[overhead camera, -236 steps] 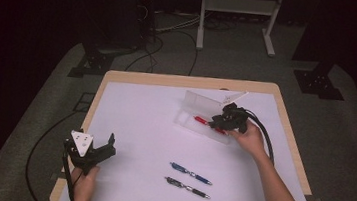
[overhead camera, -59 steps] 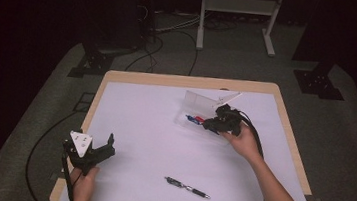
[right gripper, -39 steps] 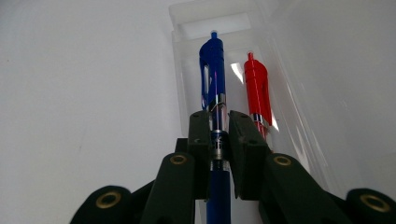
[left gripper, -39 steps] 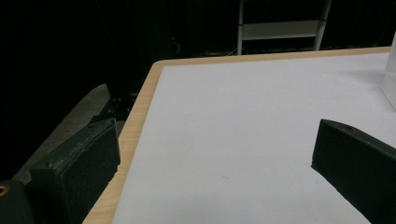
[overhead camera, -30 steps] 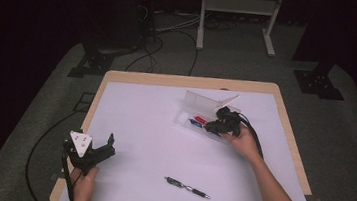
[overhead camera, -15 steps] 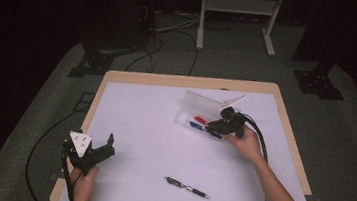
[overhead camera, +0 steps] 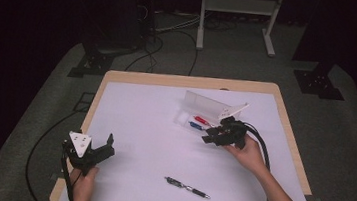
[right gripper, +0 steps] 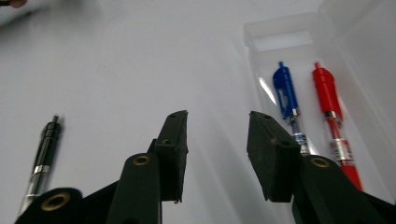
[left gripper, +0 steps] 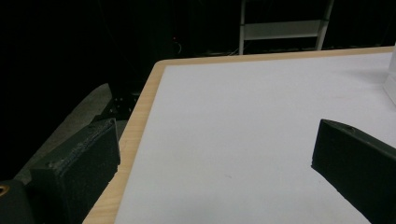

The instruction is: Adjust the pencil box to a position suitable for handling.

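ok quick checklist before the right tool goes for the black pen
1. Right tool empty, jaws apart: ok.
2. Black pen lying free on the table, nothing on it: ok.
3. Blue pen and red pen lying side by side in the clear case: ok.
4. Case lid standing open: ok.
5. Left tool open, at the table's near left corner, apart from the black pen: ok.
6. Black pen's tip out or in: cannot tell.

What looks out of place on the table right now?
One black pen lies loose on the white table, near its front edge, while the blue pen and red pen sit in the clear plastic case.
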Demonstrator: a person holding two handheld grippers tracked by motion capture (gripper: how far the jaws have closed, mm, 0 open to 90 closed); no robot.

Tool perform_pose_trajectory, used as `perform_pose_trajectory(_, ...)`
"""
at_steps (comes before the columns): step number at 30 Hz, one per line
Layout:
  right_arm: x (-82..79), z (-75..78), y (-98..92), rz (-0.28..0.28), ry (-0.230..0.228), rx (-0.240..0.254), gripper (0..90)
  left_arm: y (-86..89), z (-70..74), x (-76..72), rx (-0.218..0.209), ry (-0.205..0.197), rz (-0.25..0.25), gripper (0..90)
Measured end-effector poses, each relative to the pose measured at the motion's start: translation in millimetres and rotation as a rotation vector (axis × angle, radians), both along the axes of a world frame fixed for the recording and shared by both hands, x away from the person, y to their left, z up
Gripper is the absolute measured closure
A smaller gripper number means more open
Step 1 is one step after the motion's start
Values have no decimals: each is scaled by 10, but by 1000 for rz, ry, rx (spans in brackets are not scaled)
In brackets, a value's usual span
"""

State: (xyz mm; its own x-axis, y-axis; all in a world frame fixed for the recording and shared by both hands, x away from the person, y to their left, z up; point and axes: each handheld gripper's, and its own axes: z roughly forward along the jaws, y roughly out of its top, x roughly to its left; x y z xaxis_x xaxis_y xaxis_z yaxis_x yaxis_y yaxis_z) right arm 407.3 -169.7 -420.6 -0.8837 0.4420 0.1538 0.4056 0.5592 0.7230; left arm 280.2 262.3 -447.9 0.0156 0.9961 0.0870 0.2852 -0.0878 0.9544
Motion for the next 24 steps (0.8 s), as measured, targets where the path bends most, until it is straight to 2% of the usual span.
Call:
perform_pose_trajectory(4, -111, 7, 24, 10, 7, 12, 526, -12, 2, -6, 0, -5, -7, 4)
perform_pose_trajectory(17, -428, 77, 101, 52, -9, 39, 457, -7, 5, -11, -5, -2, -2, 4)
perform_pose_trajectory(19, -473, 74, 112, 60, -12, 36, 447, -7, 5, -13, -5, -2, -3, 3)
perform_pose_trajectory(21, -544, 68, 133, 64, -34, 21, 446, -9, 4, -12, -5, -2, -2, 3)
perform_pose_trajectory(24, -618, 44, 157, 71, -35, 13, 434, -11, 4, -12, -3, -2, -4, 4)
